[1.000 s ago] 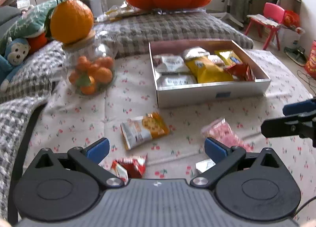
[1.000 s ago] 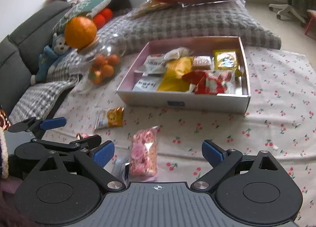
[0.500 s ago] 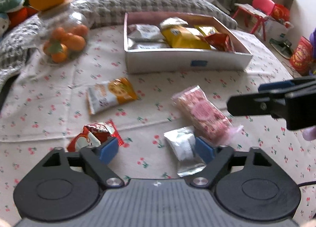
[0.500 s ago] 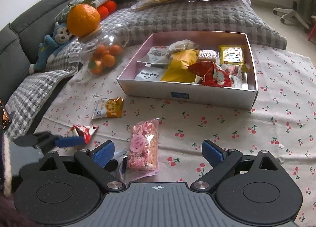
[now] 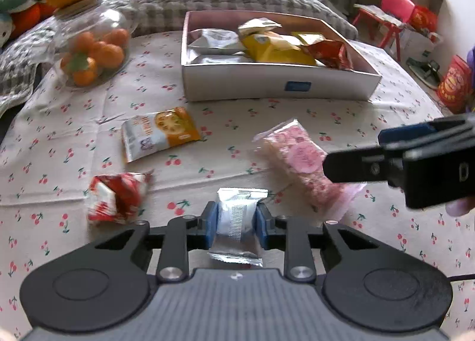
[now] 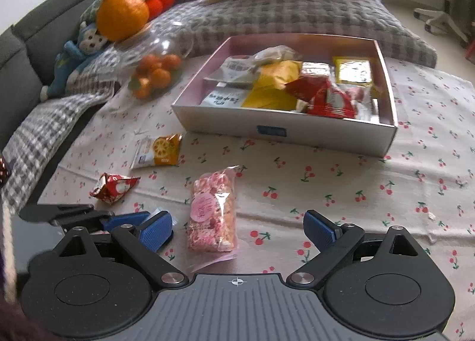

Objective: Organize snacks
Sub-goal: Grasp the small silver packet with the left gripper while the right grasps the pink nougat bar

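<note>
The left gripper (image 5: 236,223) is closing its jaws on a silver packet (image 5: 237,225) lying on the cherry-print cloth (image 5: 341,121). The right gripper (image 6: 237,229) hangs with jaws wide over a pink packet (image 6: 213,212), in front of the snack box (image 6: 297,133).

This is a home, a living room. A dark grey sofa (image 6: 26,53) sits at the left of the right wrist view, with a blue toy monkey (image 6: 75,56) on it. A cloth with little red cherries (image 6: 341,180) covers the middle. A small pink plastic chair (image 5: 392,14) stands at the upper right of the left wrist view
</note>
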Tool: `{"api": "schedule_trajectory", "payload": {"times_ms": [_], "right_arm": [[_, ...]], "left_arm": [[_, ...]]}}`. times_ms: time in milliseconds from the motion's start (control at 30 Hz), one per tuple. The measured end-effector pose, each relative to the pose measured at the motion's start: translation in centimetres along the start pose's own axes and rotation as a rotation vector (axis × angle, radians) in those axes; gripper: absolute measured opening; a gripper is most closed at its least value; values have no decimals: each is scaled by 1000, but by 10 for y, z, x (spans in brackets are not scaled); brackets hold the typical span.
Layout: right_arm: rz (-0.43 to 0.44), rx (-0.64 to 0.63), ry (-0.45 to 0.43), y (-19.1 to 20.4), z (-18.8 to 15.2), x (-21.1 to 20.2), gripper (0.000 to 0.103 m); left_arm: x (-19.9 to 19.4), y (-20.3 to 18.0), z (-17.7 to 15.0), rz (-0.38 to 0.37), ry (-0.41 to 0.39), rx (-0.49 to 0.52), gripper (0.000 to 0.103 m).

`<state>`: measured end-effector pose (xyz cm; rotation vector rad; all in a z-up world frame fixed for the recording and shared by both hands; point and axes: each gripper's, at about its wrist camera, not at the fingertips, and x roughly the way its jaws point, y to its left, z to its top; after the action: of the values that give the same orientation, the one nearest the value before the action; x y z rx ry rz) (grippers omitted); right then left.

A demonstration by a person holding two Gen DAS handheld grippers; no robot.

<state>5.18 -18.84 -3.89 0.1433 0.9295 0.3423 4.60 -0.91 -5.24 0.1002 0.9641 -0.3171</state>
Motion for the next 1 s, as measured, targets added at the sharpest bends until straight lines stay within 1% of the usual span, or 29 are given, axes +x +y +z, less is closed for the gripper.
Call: {"api": "schedule_trajectory", "payload": {"times_ms": [167, 333, 500, 667, 767, 800, 867, 933, 1000], "right_arm": [[-21, -67, -18, 12, -7, 9, 97], [-25, -136, -39, 23, -15, 17, 97], [-26, -161, -44, 30, -17, 25, 96], [-57, -187, -45, 37, -18, 33, 94], [-60, -194, -49, 40, -17, 35, 94], [-61, -197, -49, 41, -17, 36, 91], [-64, -205, -45, 43, -17, 37, 88], [-67, -211, -39, 44, -17, 38, 80], [-73, -215, -34, 45, -17, 39, 76]], "left_arm": [[-4, 12, -5, 38, -14, 4, 25], [-9, 24, -11, 52, -20, 12, 25], [-11, 34, -11, 37, -7, -16, 25], [-11, 38, -11, 37, -1, -32, 25], [-12, 39, -11, 34, 1, -34, 25], [-12, 39, -11, 34, 1, -34, 25], [-12, 39, -11, 34, 1, -35, 25], [-11, 39, -11, 35, 1, -35, 25], [-11, 39, -11, 34, 1, -33, 25]]}}
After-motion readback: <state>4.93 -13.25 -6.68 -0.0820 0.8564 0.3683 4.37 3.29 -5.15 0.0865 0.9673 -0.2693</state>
